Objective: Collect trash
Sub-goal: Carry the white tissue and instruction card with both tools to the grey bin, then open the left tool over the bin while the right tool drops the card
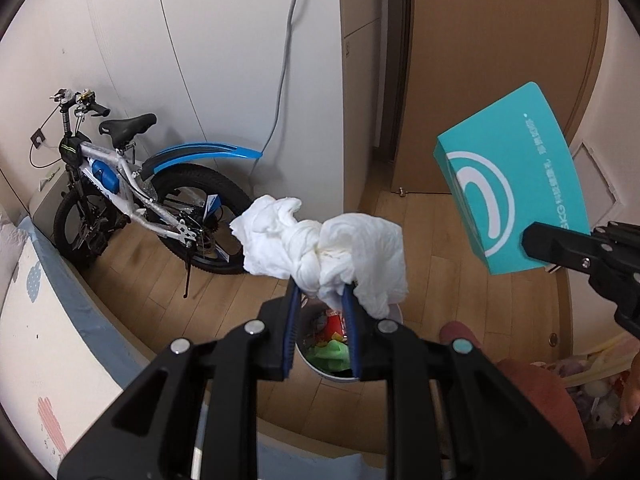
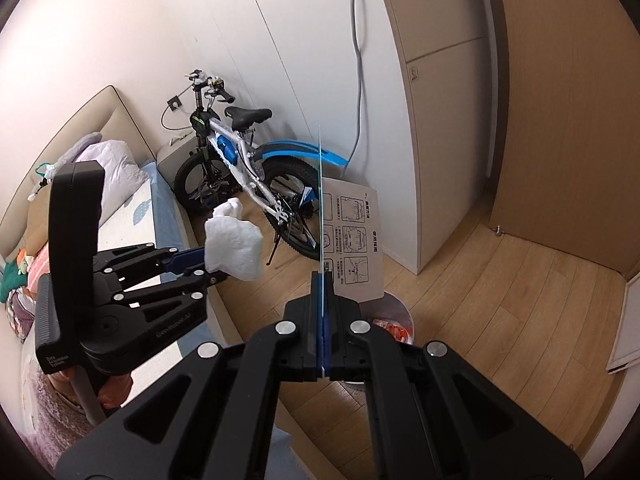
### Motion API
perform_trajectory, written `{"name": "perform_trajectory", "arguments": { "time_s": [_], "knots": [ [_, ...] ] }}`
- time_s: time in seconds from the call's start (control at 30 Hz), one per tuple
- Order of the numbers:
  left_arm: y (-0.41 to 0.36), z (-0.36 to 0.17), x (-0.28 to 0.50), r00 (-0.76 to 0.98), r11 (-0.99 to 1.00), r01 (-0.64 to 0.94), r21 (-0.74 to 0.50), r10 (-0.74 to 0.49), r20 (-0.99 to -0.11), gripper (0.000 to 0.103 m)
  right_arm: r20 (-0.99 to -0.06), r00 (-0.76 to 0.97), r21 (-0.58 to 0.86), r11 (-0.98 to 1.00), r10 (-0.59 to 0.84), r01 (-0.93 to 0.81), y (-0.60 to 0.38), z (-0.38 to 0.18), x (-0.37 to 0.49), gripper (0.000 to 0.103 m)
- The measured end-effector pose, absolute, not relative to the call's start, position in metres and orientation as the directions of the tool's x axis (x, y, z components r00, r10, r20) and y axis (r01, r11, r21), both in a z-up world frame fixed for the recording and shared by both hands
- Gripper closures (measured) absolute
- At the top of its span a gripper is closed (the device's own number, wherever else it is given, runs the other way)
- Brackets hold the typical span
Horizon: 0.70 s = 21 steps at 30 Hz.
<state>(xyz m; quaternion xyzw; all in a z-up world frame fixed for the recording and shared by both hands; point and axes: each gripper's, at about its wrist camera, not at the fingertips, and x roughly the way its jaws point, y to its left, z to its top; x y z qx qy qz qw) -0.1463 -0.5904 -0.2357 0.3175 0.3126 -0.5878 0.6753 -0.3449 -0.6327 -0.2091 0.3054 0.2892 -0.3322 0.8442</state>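
Wooden floor (image 1: 432, 240), bicycle (image 1: 132, 184) behind, trash bin (image 1: 320, 364) under tissue-gripping left claw (image 1: 322, 292)

Soft even indoor light, sharp focus, strong fisheye edge warping.

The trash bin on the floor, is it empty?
No, the trash bin already holds red and green scraps, seen below the white wad in the left gripper.

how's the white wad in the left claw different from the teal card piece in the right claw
The white wad is soft, crumpled and knotted; the teal card piece is flat, stiff and printed with a white logo. The wad bulges, so the left claw stays partly apart around it; the card is thin enough that the right claw closes fully on its edge. Both are held up near the trash bin.
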Motion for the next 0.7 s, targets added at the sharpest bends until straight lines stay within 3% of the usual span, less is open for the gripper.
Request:
{"name": "perform_trajectory", "arguments": {
  "time_s": [0.5, 0.57, 0.63, 0.7],
  "knots": [
    [-0.640, -0.341, -0.117, 0.072, 0.198, 0.980, -0.034, -0.504, -0.861, 0.079, -0.818, 0.524, 0.342, 0.534, -0.235, 0.774, -0.675, -0.330, -0.291, 0.103],
    [-0.642, -0.352, -0.113, 0.053, 0.211, 0.976, -0.058, -0.486, -0.873, 0.066, -0.828, 0.516, 0.340, 0.535, -0.219, 0.773, -0.678, -0.340, -0.284, 0.103],
    [-0.642, -0.358, -0.112, 0.055, 0.226, 0.972, -0.062, -0.479, -0.876, 0.042, -0.839, 0.503, 0.331, 0.539, -0.208, 0.775, -0.679, -0.348, -0.276, 0.103],
    [-0.642, -0.361, -0.112, 0.098, 0.239, 0.971, -0.020, -0.474, -0.875, 0.031, -0.848, 0.491, 0.323, 0.539, -0.201, 0.778, -0.680, -0.355, -0.271, 0.102]
  ]
}}
